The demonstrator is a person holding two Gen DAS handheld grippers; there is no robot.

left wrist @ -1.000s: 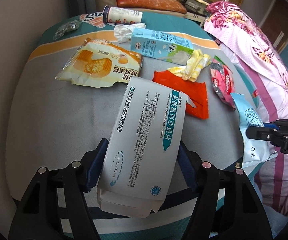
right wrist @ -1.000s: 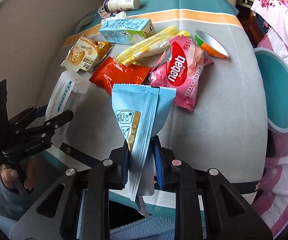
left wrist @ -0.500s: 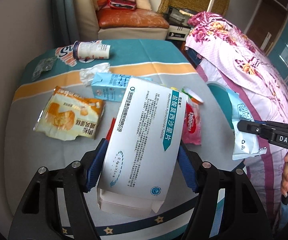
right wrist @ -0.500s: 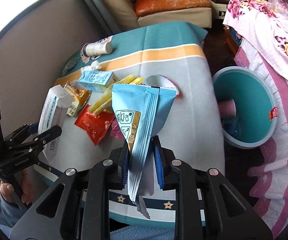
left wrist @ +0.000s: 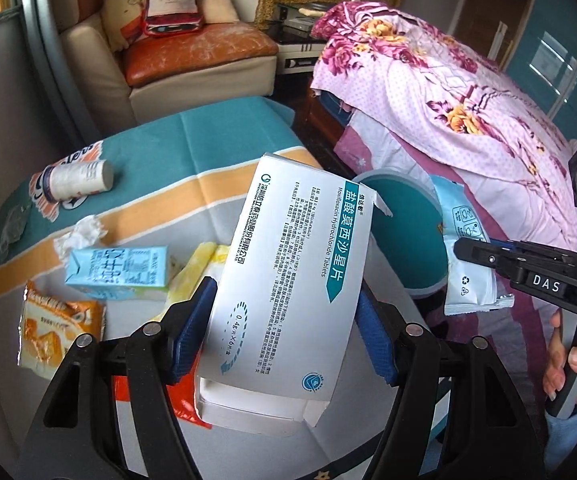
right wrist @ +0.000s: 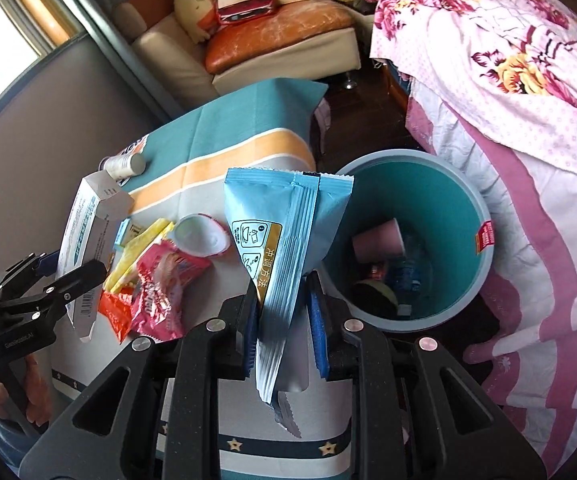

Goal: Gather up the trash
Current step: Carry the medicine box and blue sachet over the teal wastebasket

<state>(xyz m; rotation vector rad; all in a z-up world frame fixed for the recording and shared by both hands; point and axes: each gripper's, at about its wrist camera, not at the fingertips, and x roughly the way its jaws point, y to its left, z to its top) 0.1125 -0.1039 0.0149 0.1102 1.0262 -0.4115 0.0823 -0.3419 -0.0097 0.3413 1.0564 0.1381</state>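
My left gripper (left wrist: 284, 320) is shut on a white and teal medicine box (left wrist: 288, 280), held in the air above the table's right side. My right gripper (right wrist: 284, 312) is shut on a light blue sachet (right wrist: 284, 240), raised near the table's edge beside the teal trash bin (right wrist: 476, 216) on the floor. The bin holds a pink cup (right wrist: 378, 240) and other rubbish. The left wrist view also shows the right gripper (left wrist: 476, 252) with the sachet (left wrist: 464, 248) in front of the bin (left wrist: 404, 240); the right wrist view shows the left gripper (right wrist: 64, 276) with the box (right wrist: 84, 236).
On the striped table cloth (left wrist: 216, 140) lie a blue milk carton (left wrist: 120, 272), an orange cake wrapper (left wrist: 56, 328), a white bottle (left wrist: 76, 180), crumpled tissue (left wrist: 80, 236), a pink wafer pack (right wrist: 160, 292), a red wrapper (right wrist: 116, 312) and a lid (right wrist: 200, 236). A flowered bed (right wrist: 508, 80) is right, a sofa (left wrist: 192, 60) behind.
Both grippers have swung right and risen a little with their loads. The bin has come into full view under the sachet, and the litter on the table has slid left.
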